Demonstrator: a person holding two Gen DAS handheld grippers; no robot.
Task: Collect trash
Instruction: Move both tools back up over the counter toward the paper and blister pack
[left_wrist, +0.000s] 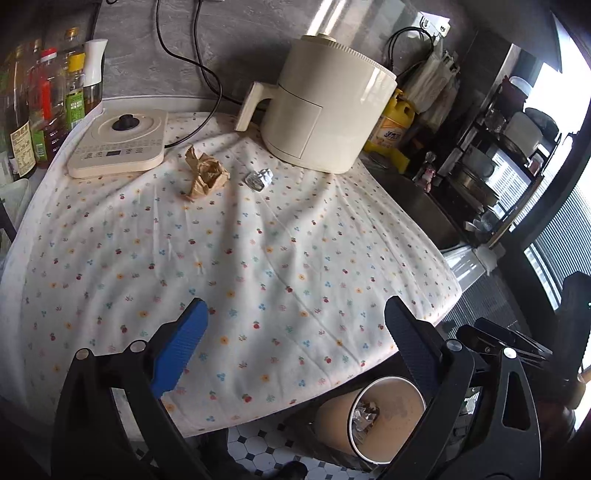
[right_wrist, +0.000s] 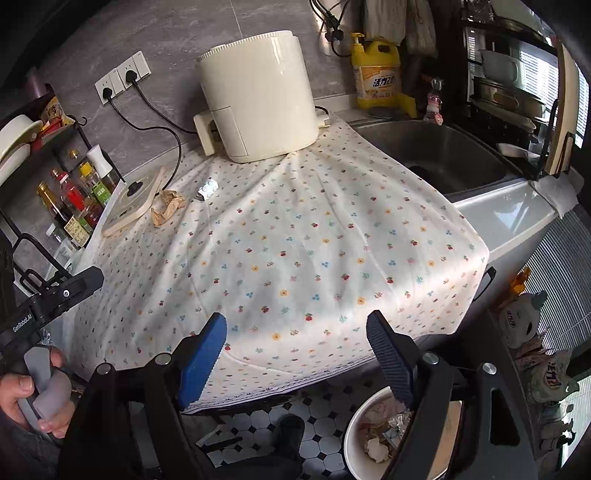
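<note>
paper wad (left_wrist: 205, 172) left of blister pack (left_wrist: 259, 179) | air fryer (left_wrist: 325, 107) behind | bin (left_wrist: 384, 421) below tablecloth (left_wrist: 258, 277) edge

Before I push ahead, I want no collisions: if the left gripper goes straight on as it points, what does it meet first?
Probably the bare floral tablecloth: the open left gripper points down at it. The crumpled brown paper lies farther along, though depth is unclear.

Floral cloth (left_wrist: 258, 266) under fryer (left_wrist: 317, 107), crumpled paper (left_wrist: 205, 173)
</note>
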